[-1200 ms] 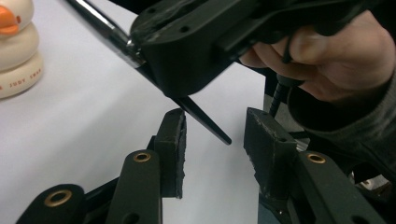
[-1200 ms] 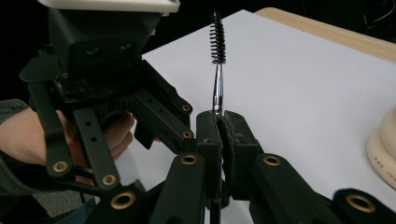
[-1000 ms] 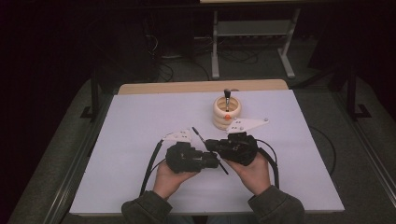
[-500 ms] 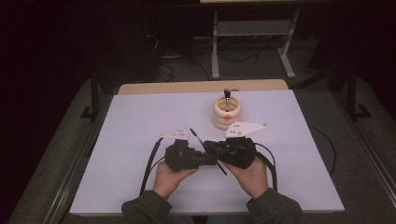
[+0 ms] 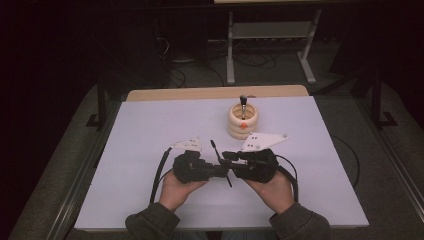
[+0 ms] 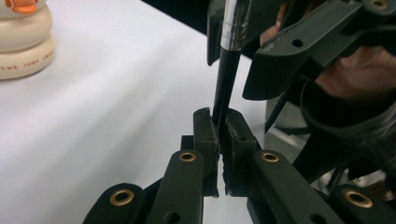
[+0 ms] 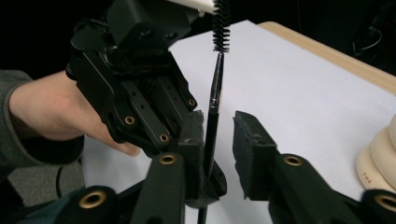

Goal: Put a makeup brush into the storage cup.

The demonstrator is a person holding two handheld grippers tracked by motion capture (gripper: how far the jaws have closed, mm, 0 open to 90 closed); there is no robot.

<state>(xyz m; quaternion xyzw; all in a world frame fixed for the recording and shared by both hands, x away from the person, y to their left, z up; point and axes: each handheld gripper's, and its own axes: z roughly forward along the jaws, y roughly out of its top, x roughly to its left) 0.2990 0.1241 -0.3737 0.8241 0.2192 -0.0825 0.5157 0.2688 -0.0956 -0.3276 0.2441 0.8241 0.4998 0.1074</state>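
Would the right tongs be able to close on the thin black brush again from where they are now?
Probably yes: the brush stands between the right tongs, whose jaws have just been opening and leave a gap. Nothing lies between pad and handle; the left tongs clamp it lower down.

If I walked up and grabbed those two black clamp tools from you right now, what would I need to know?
Left hand-held gripper: shut on the thin black brush, clamping its handle.
Right hand-held gripper: jaws have just been opening; the brush handle stands between them, lying against one pad only.
Things: the brush is held above the white table, bristle tip pointing away. The cream ringed holder stands farther back with another dark tool upright in it.
Done: brush passed from right to left.
Left: probably draw the right gripper clear, then move the brush on; where to, I cannot tell.
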